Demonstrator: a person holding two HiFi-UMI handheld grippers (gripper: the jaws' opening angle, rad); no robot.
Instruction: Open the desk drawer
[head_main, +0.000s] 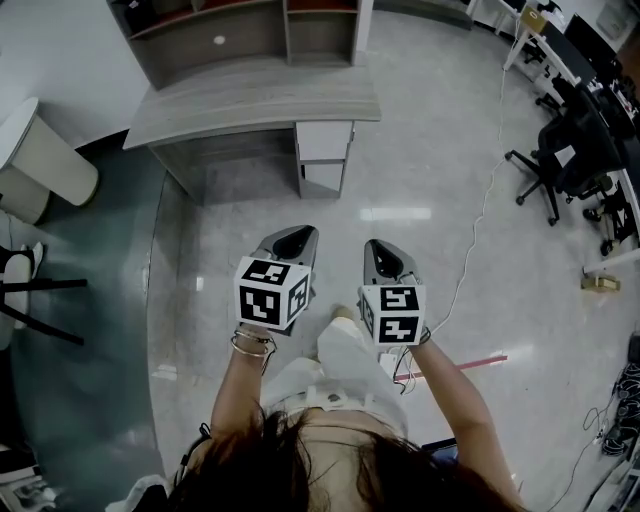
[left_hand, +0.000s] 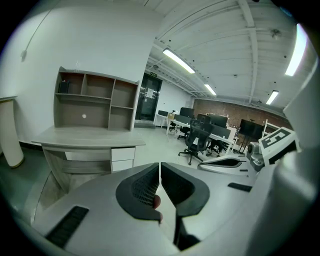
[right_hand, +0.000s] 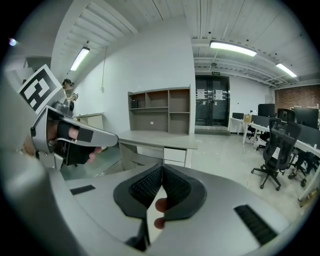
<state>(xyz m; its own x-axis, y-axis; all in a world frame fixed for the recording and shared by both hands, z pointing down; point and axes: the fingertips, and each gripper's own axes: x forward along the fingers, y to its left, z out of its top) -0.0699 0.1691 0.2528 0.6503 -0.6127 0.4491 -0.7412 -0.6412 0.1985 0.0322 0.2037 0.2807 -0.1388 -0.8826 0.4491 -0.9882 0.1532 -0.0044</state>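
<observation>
With both pairs of jaws pressed fully together and nothing clamped, the smooth grey plastic left gripper (head_main: 297, 233) and matching right gripper (head_main: 381, 246) hover side by side over the glossy pale grey floor (head_main: 440, 150). Their tips aim at the desk and are well apart from it, touching nothing. Left gripper view: the black ribbed pads (left_hand: 144, 187) meet in a thin seam, with only a bit of the person's fingertip showing in the notch beneath. Right gripper view: same, ribbed black pads (right_hand: 146, 186) closed into a V-shaped nose, fingertip below. Each gripper carries a white cube with black square markers (head_main: 270, 292), and thin metal bracelets (head_main: 252, 345) sit on the left wrist. The grey wood-grain desk (head_main: 250, 100) has a flat top with a curved front edge and a hutch of open box shelves (head_main: 250, 30) at the back, set against a white wall. The white flat-fronted drawers (head_main: 323, 141) are stacked under the right end of the top as the head view shows it, fronts flush and closed; they also show in the left gripper view (left_hand: 122, 154) and the right gripper view (right_hand: 175, 156). A black mesh office chair on castors (head_main: 560, 150) stands off to the right, and a thin white cable (head_main: 480, 215) trails across the floor.
</observation>
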